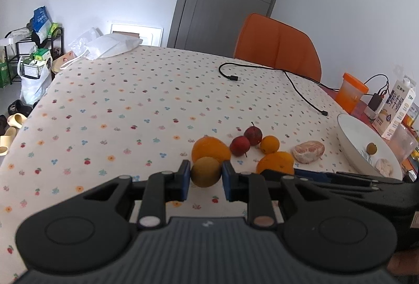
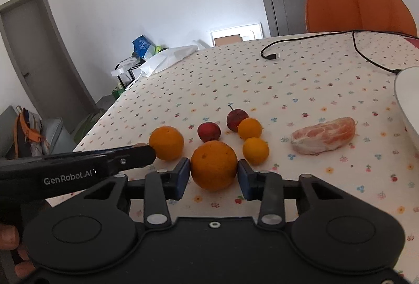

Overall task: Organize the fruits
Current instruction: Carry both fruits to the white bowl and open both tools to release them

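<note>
Your left gripper is clamping a greenish-brown fruit; your right gripper fingers are pressing a large orange, its underside hidden.

Bowl cut off by right edge in the right view. Left tongs hide the fruit they grip there. Carton print unreadable.

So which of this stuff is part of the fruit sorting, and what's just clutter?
Job: brown fruit in left hand-held gripper; big orange in right hand-held gripper; three loose oranges; two red fruits; peeled citrus; bowl.
Clutter: cable, cup, milk carton, bag, chair.
</note>
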A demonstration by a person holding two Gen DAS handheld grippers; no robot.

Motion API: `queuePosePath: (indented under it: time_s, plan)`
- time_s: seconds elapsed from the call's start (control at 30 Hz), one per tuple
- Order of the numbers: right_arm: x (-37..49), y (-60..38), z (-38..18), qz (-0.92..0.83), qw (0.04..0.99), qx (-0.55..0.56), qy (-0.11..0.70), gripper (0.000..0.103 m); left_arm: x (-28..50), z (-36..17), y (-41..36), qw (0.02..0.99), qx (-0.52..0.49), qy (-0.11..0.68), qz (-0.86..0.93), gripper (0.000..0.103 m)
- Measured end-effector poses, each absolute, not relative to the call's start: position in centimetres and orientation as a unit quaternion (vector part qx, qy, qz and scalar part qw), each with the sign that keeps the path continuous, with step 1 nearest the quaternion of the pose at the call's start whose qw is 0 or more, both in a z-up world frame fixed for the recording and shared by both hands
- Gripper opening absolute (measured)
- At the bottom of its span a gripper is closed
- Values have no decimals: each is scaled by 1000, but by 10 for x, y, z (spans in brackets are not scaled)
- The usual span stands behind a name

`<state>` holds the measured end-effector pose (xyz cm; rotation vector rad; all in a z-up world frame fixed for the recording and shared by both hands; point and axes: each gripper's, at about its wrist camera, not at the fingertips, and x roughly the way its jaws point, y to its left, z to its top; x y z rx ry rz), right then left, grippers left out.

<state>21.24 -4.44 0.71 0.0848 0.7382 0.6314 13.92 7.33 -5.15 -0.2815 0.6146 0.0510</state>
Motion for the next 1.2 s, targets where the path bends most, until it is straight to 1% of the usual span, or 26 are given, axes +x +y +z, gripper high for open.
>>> queuePosePath:
  time_s: [0.37, 1.2]
  plan:
    - [201, -76, 20, 286, 898, 60, 328, 37, 138, -38, 54, 949, -122, 291, 15, 24]
    - [190, -166, 36, 228, 923, 86, 297, 37, 158, -22, -27, 955, -98, 277, -45, 24]
